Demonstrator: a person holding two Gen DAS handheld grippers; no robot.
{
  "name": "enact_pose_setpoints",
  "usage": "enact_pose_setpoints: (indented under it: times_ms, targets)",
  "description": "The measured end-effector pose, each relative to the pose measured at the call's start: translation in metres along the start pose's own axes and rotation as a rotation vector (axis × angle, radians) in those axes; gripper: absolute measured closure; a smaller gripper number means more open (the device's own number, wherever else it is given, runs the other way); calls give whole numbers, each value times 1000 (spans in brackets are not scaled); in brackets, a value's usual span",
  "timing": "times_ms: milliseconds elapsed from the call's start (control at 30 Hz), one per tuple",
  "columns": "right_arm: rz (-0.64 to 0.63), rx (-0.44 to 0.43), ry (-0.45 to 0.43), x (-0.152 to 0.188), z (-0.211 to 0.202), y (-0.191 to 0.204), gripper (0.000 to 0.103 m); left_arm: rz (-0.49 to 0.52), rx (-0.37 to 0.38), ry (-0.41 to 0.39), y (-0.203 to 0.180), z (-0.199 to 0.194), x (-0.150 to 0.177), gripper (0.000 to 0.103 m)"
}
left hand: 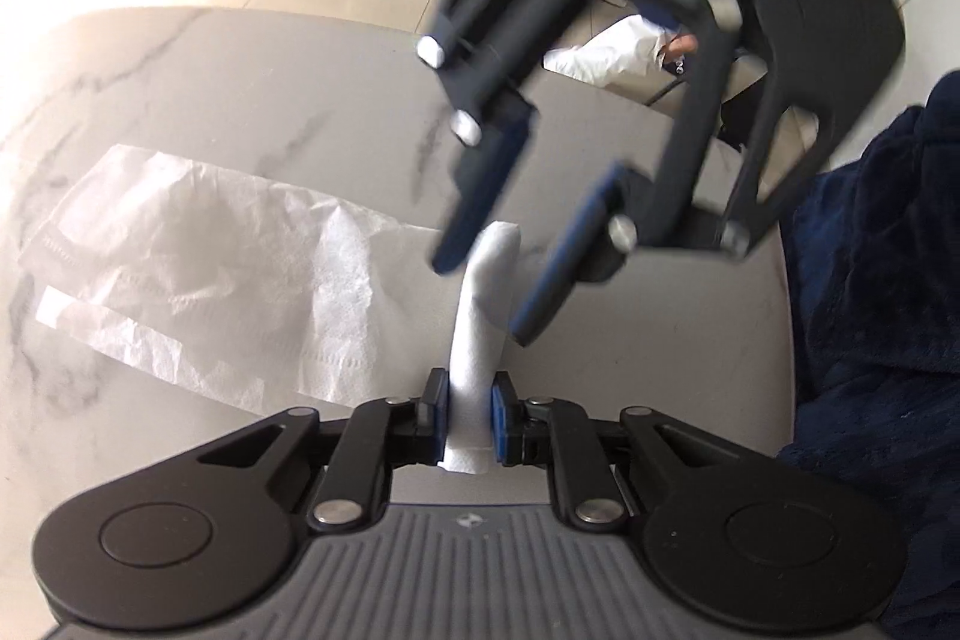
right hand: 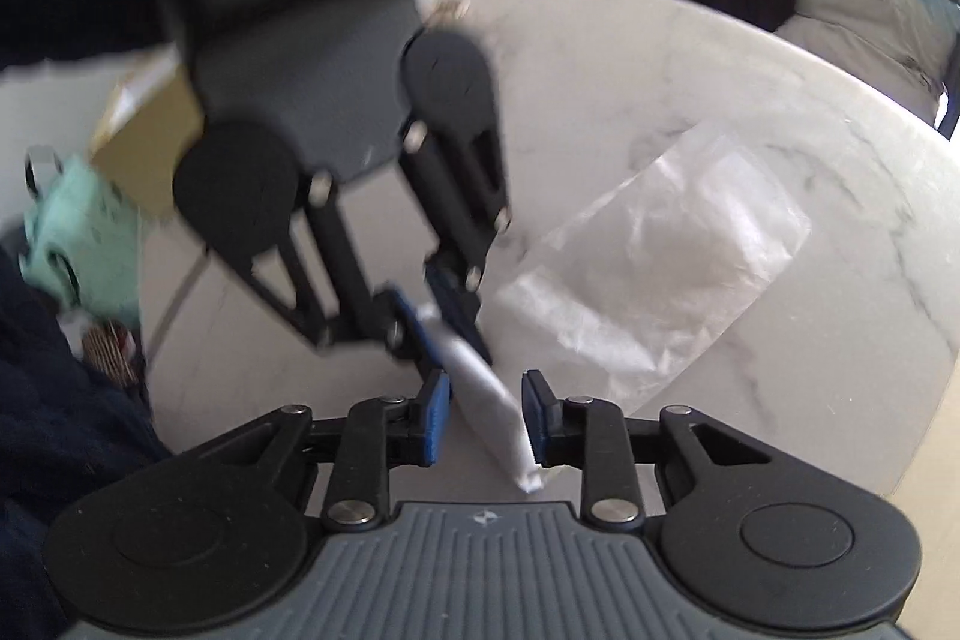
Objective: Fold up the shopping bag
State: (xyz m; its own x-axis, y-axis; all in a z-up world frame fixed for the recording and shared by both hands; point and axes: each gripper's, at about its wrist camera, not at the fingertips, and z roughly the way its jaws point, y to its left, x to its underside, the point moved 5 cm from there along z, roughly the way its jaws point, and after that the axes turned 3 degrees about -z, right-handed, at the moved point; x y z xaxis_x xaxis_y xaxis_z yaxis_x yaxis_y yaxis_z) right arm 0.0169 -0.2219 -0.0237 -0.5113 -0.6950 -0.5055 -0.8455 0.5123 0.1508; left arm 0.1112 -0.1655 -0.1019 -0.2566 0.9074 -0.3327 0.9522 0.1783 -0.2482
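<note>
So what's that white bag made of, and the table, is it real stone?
The white bag looks like thin, soft non-woven fabric or crinkly plastic: it creases easily, light shows through, and its handle twists into a strip. The table has a smooth pale top with grey veins, like marble, though it could be printed.

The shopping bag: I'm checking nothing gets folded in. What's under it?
Under the shopping bag only the marble tabletop shows around its edges; whatever lies beneath its crumpled white layers is covered.

White shopping bag (left hand: 198, 256) on a grey-veined marble table (left hand: 240, 88); blue-padded black grippers.
</note>
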Motion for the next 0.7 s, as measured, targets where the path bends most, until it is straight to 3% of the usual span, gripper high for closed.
enact_pose_setpoints:
  times_ms: [133,333,500,700]
  targets:
    - [7,8,10,1,5,-4,87,-11,7,2,4,0,-1,90]
    - [123,-40,42,-1,9,-19,89,-63,1,-21,5,2,3,90]
    - [266,-131,106,-7,19,-43,89,-94,-15,-41,3,2,6,85]
    - [360,-215,137,-8,25,-61,92,-93,-107,-48,-1,0,12,80]
